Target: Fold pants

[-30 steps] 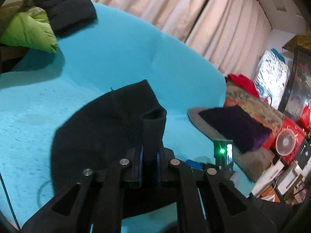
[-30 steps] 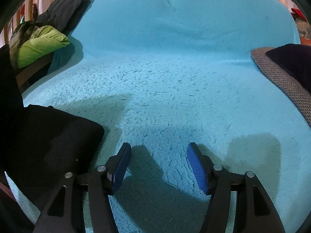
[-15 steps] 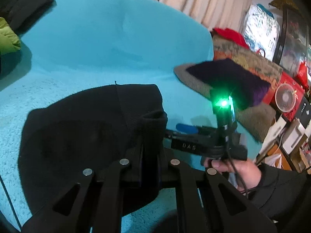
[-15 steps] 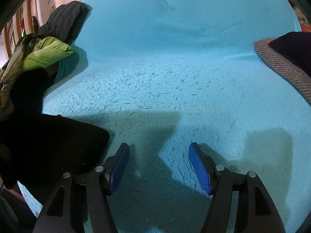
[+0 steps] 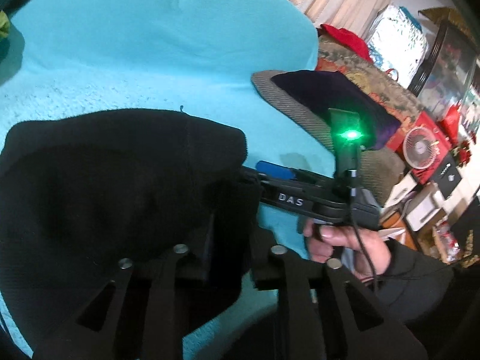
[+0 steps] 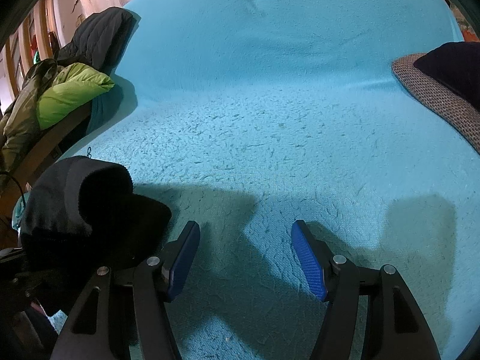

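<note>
Black pants (image 5: 114, 186) seemingly between left fingers (image 5: 210, 240)

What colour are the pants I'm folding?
Black. The pants show best in the left wrist view, lying on the turquoise blanket.

the pants (image 5: 114, 186) were black, of a thick knitted-looking cloth, and lay in a rounded, bunched heap on the near left part of the turquoise fleece blanket (image 5: 144, 60). one thick folded edge of them stood up at the near side, with a raised lip that curled over the rest of the heap. from the right wrist view they (image 6: 87, 210) showed as a dark lump at the lower left, resting on the blanket.
</note>
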